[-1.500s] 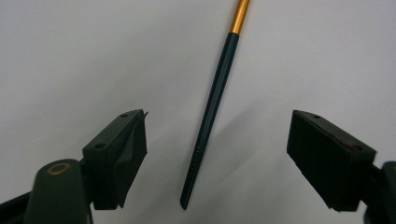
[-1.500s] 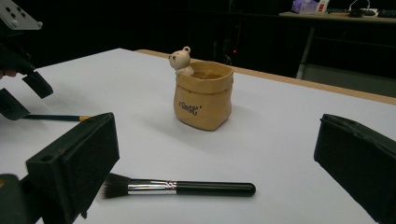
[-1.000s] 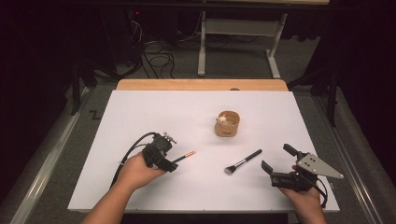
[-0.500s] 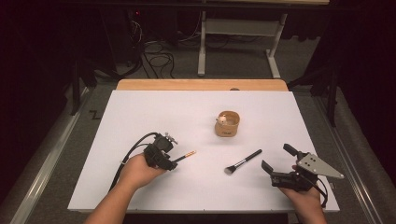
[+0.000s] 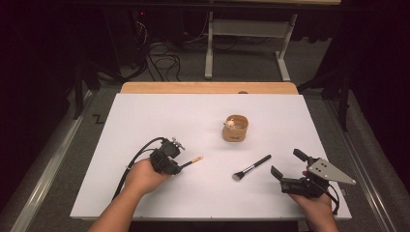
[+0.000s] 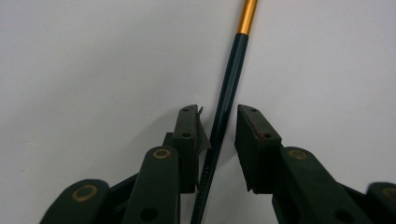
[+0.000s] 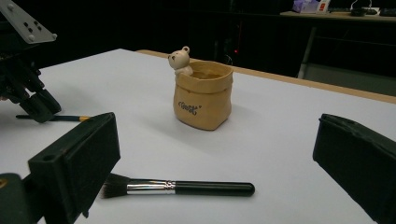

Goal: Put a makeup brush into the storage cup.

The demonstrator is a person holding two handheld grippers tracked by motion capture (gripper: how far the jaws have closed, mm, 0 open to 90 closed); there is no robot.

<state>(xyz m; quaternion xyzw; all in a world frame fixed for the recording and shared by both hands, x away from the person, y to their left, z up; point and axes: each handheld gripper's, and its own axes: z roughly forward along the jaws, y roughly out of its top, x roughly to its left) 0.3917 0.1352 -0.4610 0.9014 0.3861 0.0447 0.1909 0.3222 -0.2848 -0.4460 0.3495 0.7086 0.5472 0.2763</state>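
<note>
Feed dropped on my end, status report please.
Left tongs just closing around thin dark-handled gold-banded brush, right pad not touching. Right tongs open, idle. Path clear.

Non-task items: tan pouch-shaped cup (image 5: 235, 128) w/ small bear figure (image 7: 180, 61) on rim, upright, center of white table (image 5: 145, 116). Black makeup brush (image 5: 251, 167) lies flat just in front of cup, bristles toward person's side.
</note>
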